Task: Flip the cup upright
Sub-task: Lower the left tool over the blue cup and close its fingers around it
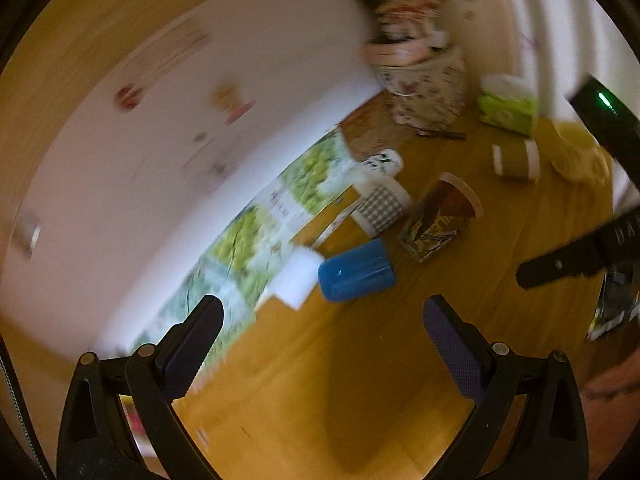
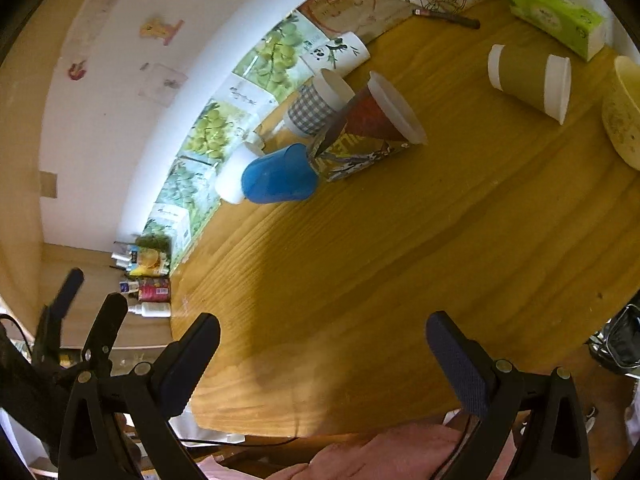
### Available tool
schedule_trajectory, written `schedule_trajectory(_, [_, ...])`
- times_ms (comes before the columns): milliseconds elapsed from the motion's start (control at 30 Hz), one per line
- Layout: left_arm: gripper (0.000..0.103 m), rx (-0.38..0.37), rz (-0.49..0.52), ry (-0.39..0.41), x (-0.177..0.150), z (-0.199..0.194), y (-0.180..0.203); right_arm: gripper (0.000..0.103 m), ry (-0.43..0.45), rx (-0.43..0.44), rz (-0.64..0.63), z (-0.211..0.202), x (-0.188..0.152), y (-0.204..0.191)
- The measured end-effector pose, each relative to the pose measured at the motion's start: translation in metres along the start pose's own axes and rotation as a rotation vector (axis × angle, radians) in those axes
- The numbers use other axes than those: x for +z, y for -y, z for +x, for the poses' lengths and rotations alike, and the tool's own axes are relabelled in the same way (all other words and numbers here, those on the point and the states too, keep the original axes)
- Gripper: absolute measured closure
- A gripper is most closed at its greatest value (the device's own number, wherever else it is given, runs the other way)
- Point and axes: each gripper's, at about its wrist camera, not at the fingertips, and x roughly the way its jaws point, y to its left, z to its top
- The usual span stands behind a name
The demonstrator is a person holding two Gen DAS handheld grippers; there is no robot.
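blue cup (image 2: pixel 278 176) lying on its side on wooden table (image 2: pixel 400 260), left tongs (image 1: pixel 324 316) spread, right tongs (image 2: pixel 324 336) spread

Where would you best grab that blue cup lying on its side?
Probably around the middle of its round body, jaws closing across it from above. The blue cup lies on its side on the wooden table, its closed base facing the camera and other cups crowding its far end, so the near side is freer.
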Motion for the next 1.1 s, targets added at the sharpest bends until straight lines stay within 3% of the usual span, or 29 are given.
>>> schedule_trajectory(200, [0.003, -0.110, 0.246, 0.072, 0.006, 0.030, 0.001, 0.000, -0.005, -0.062, -0.027, 0.017, 0.022, -0.005])
schedule_trajectory(333, [0.003, -0.183, 0.358, 0.098, 0.009, 0.052, 0.002, 0.000, 0.008, -0.113, -0.068, 0.023, 0.030, -0.008])
schedule_trajectory(700, [0.003, -0.302, 0.596, 0.130, 0.012, 0.112, 0.006, 0.000, 0.087, -0.168, -0.167, 0.031, 0.040, -0.008])
schedule_trajectory(1100, [0.003, -0.462, 0.763, 0.073, 0.006, 0.165, 0.022, 0.000, 0.206, -0.159, -0.270, 0.036, 0.033, -0.015])
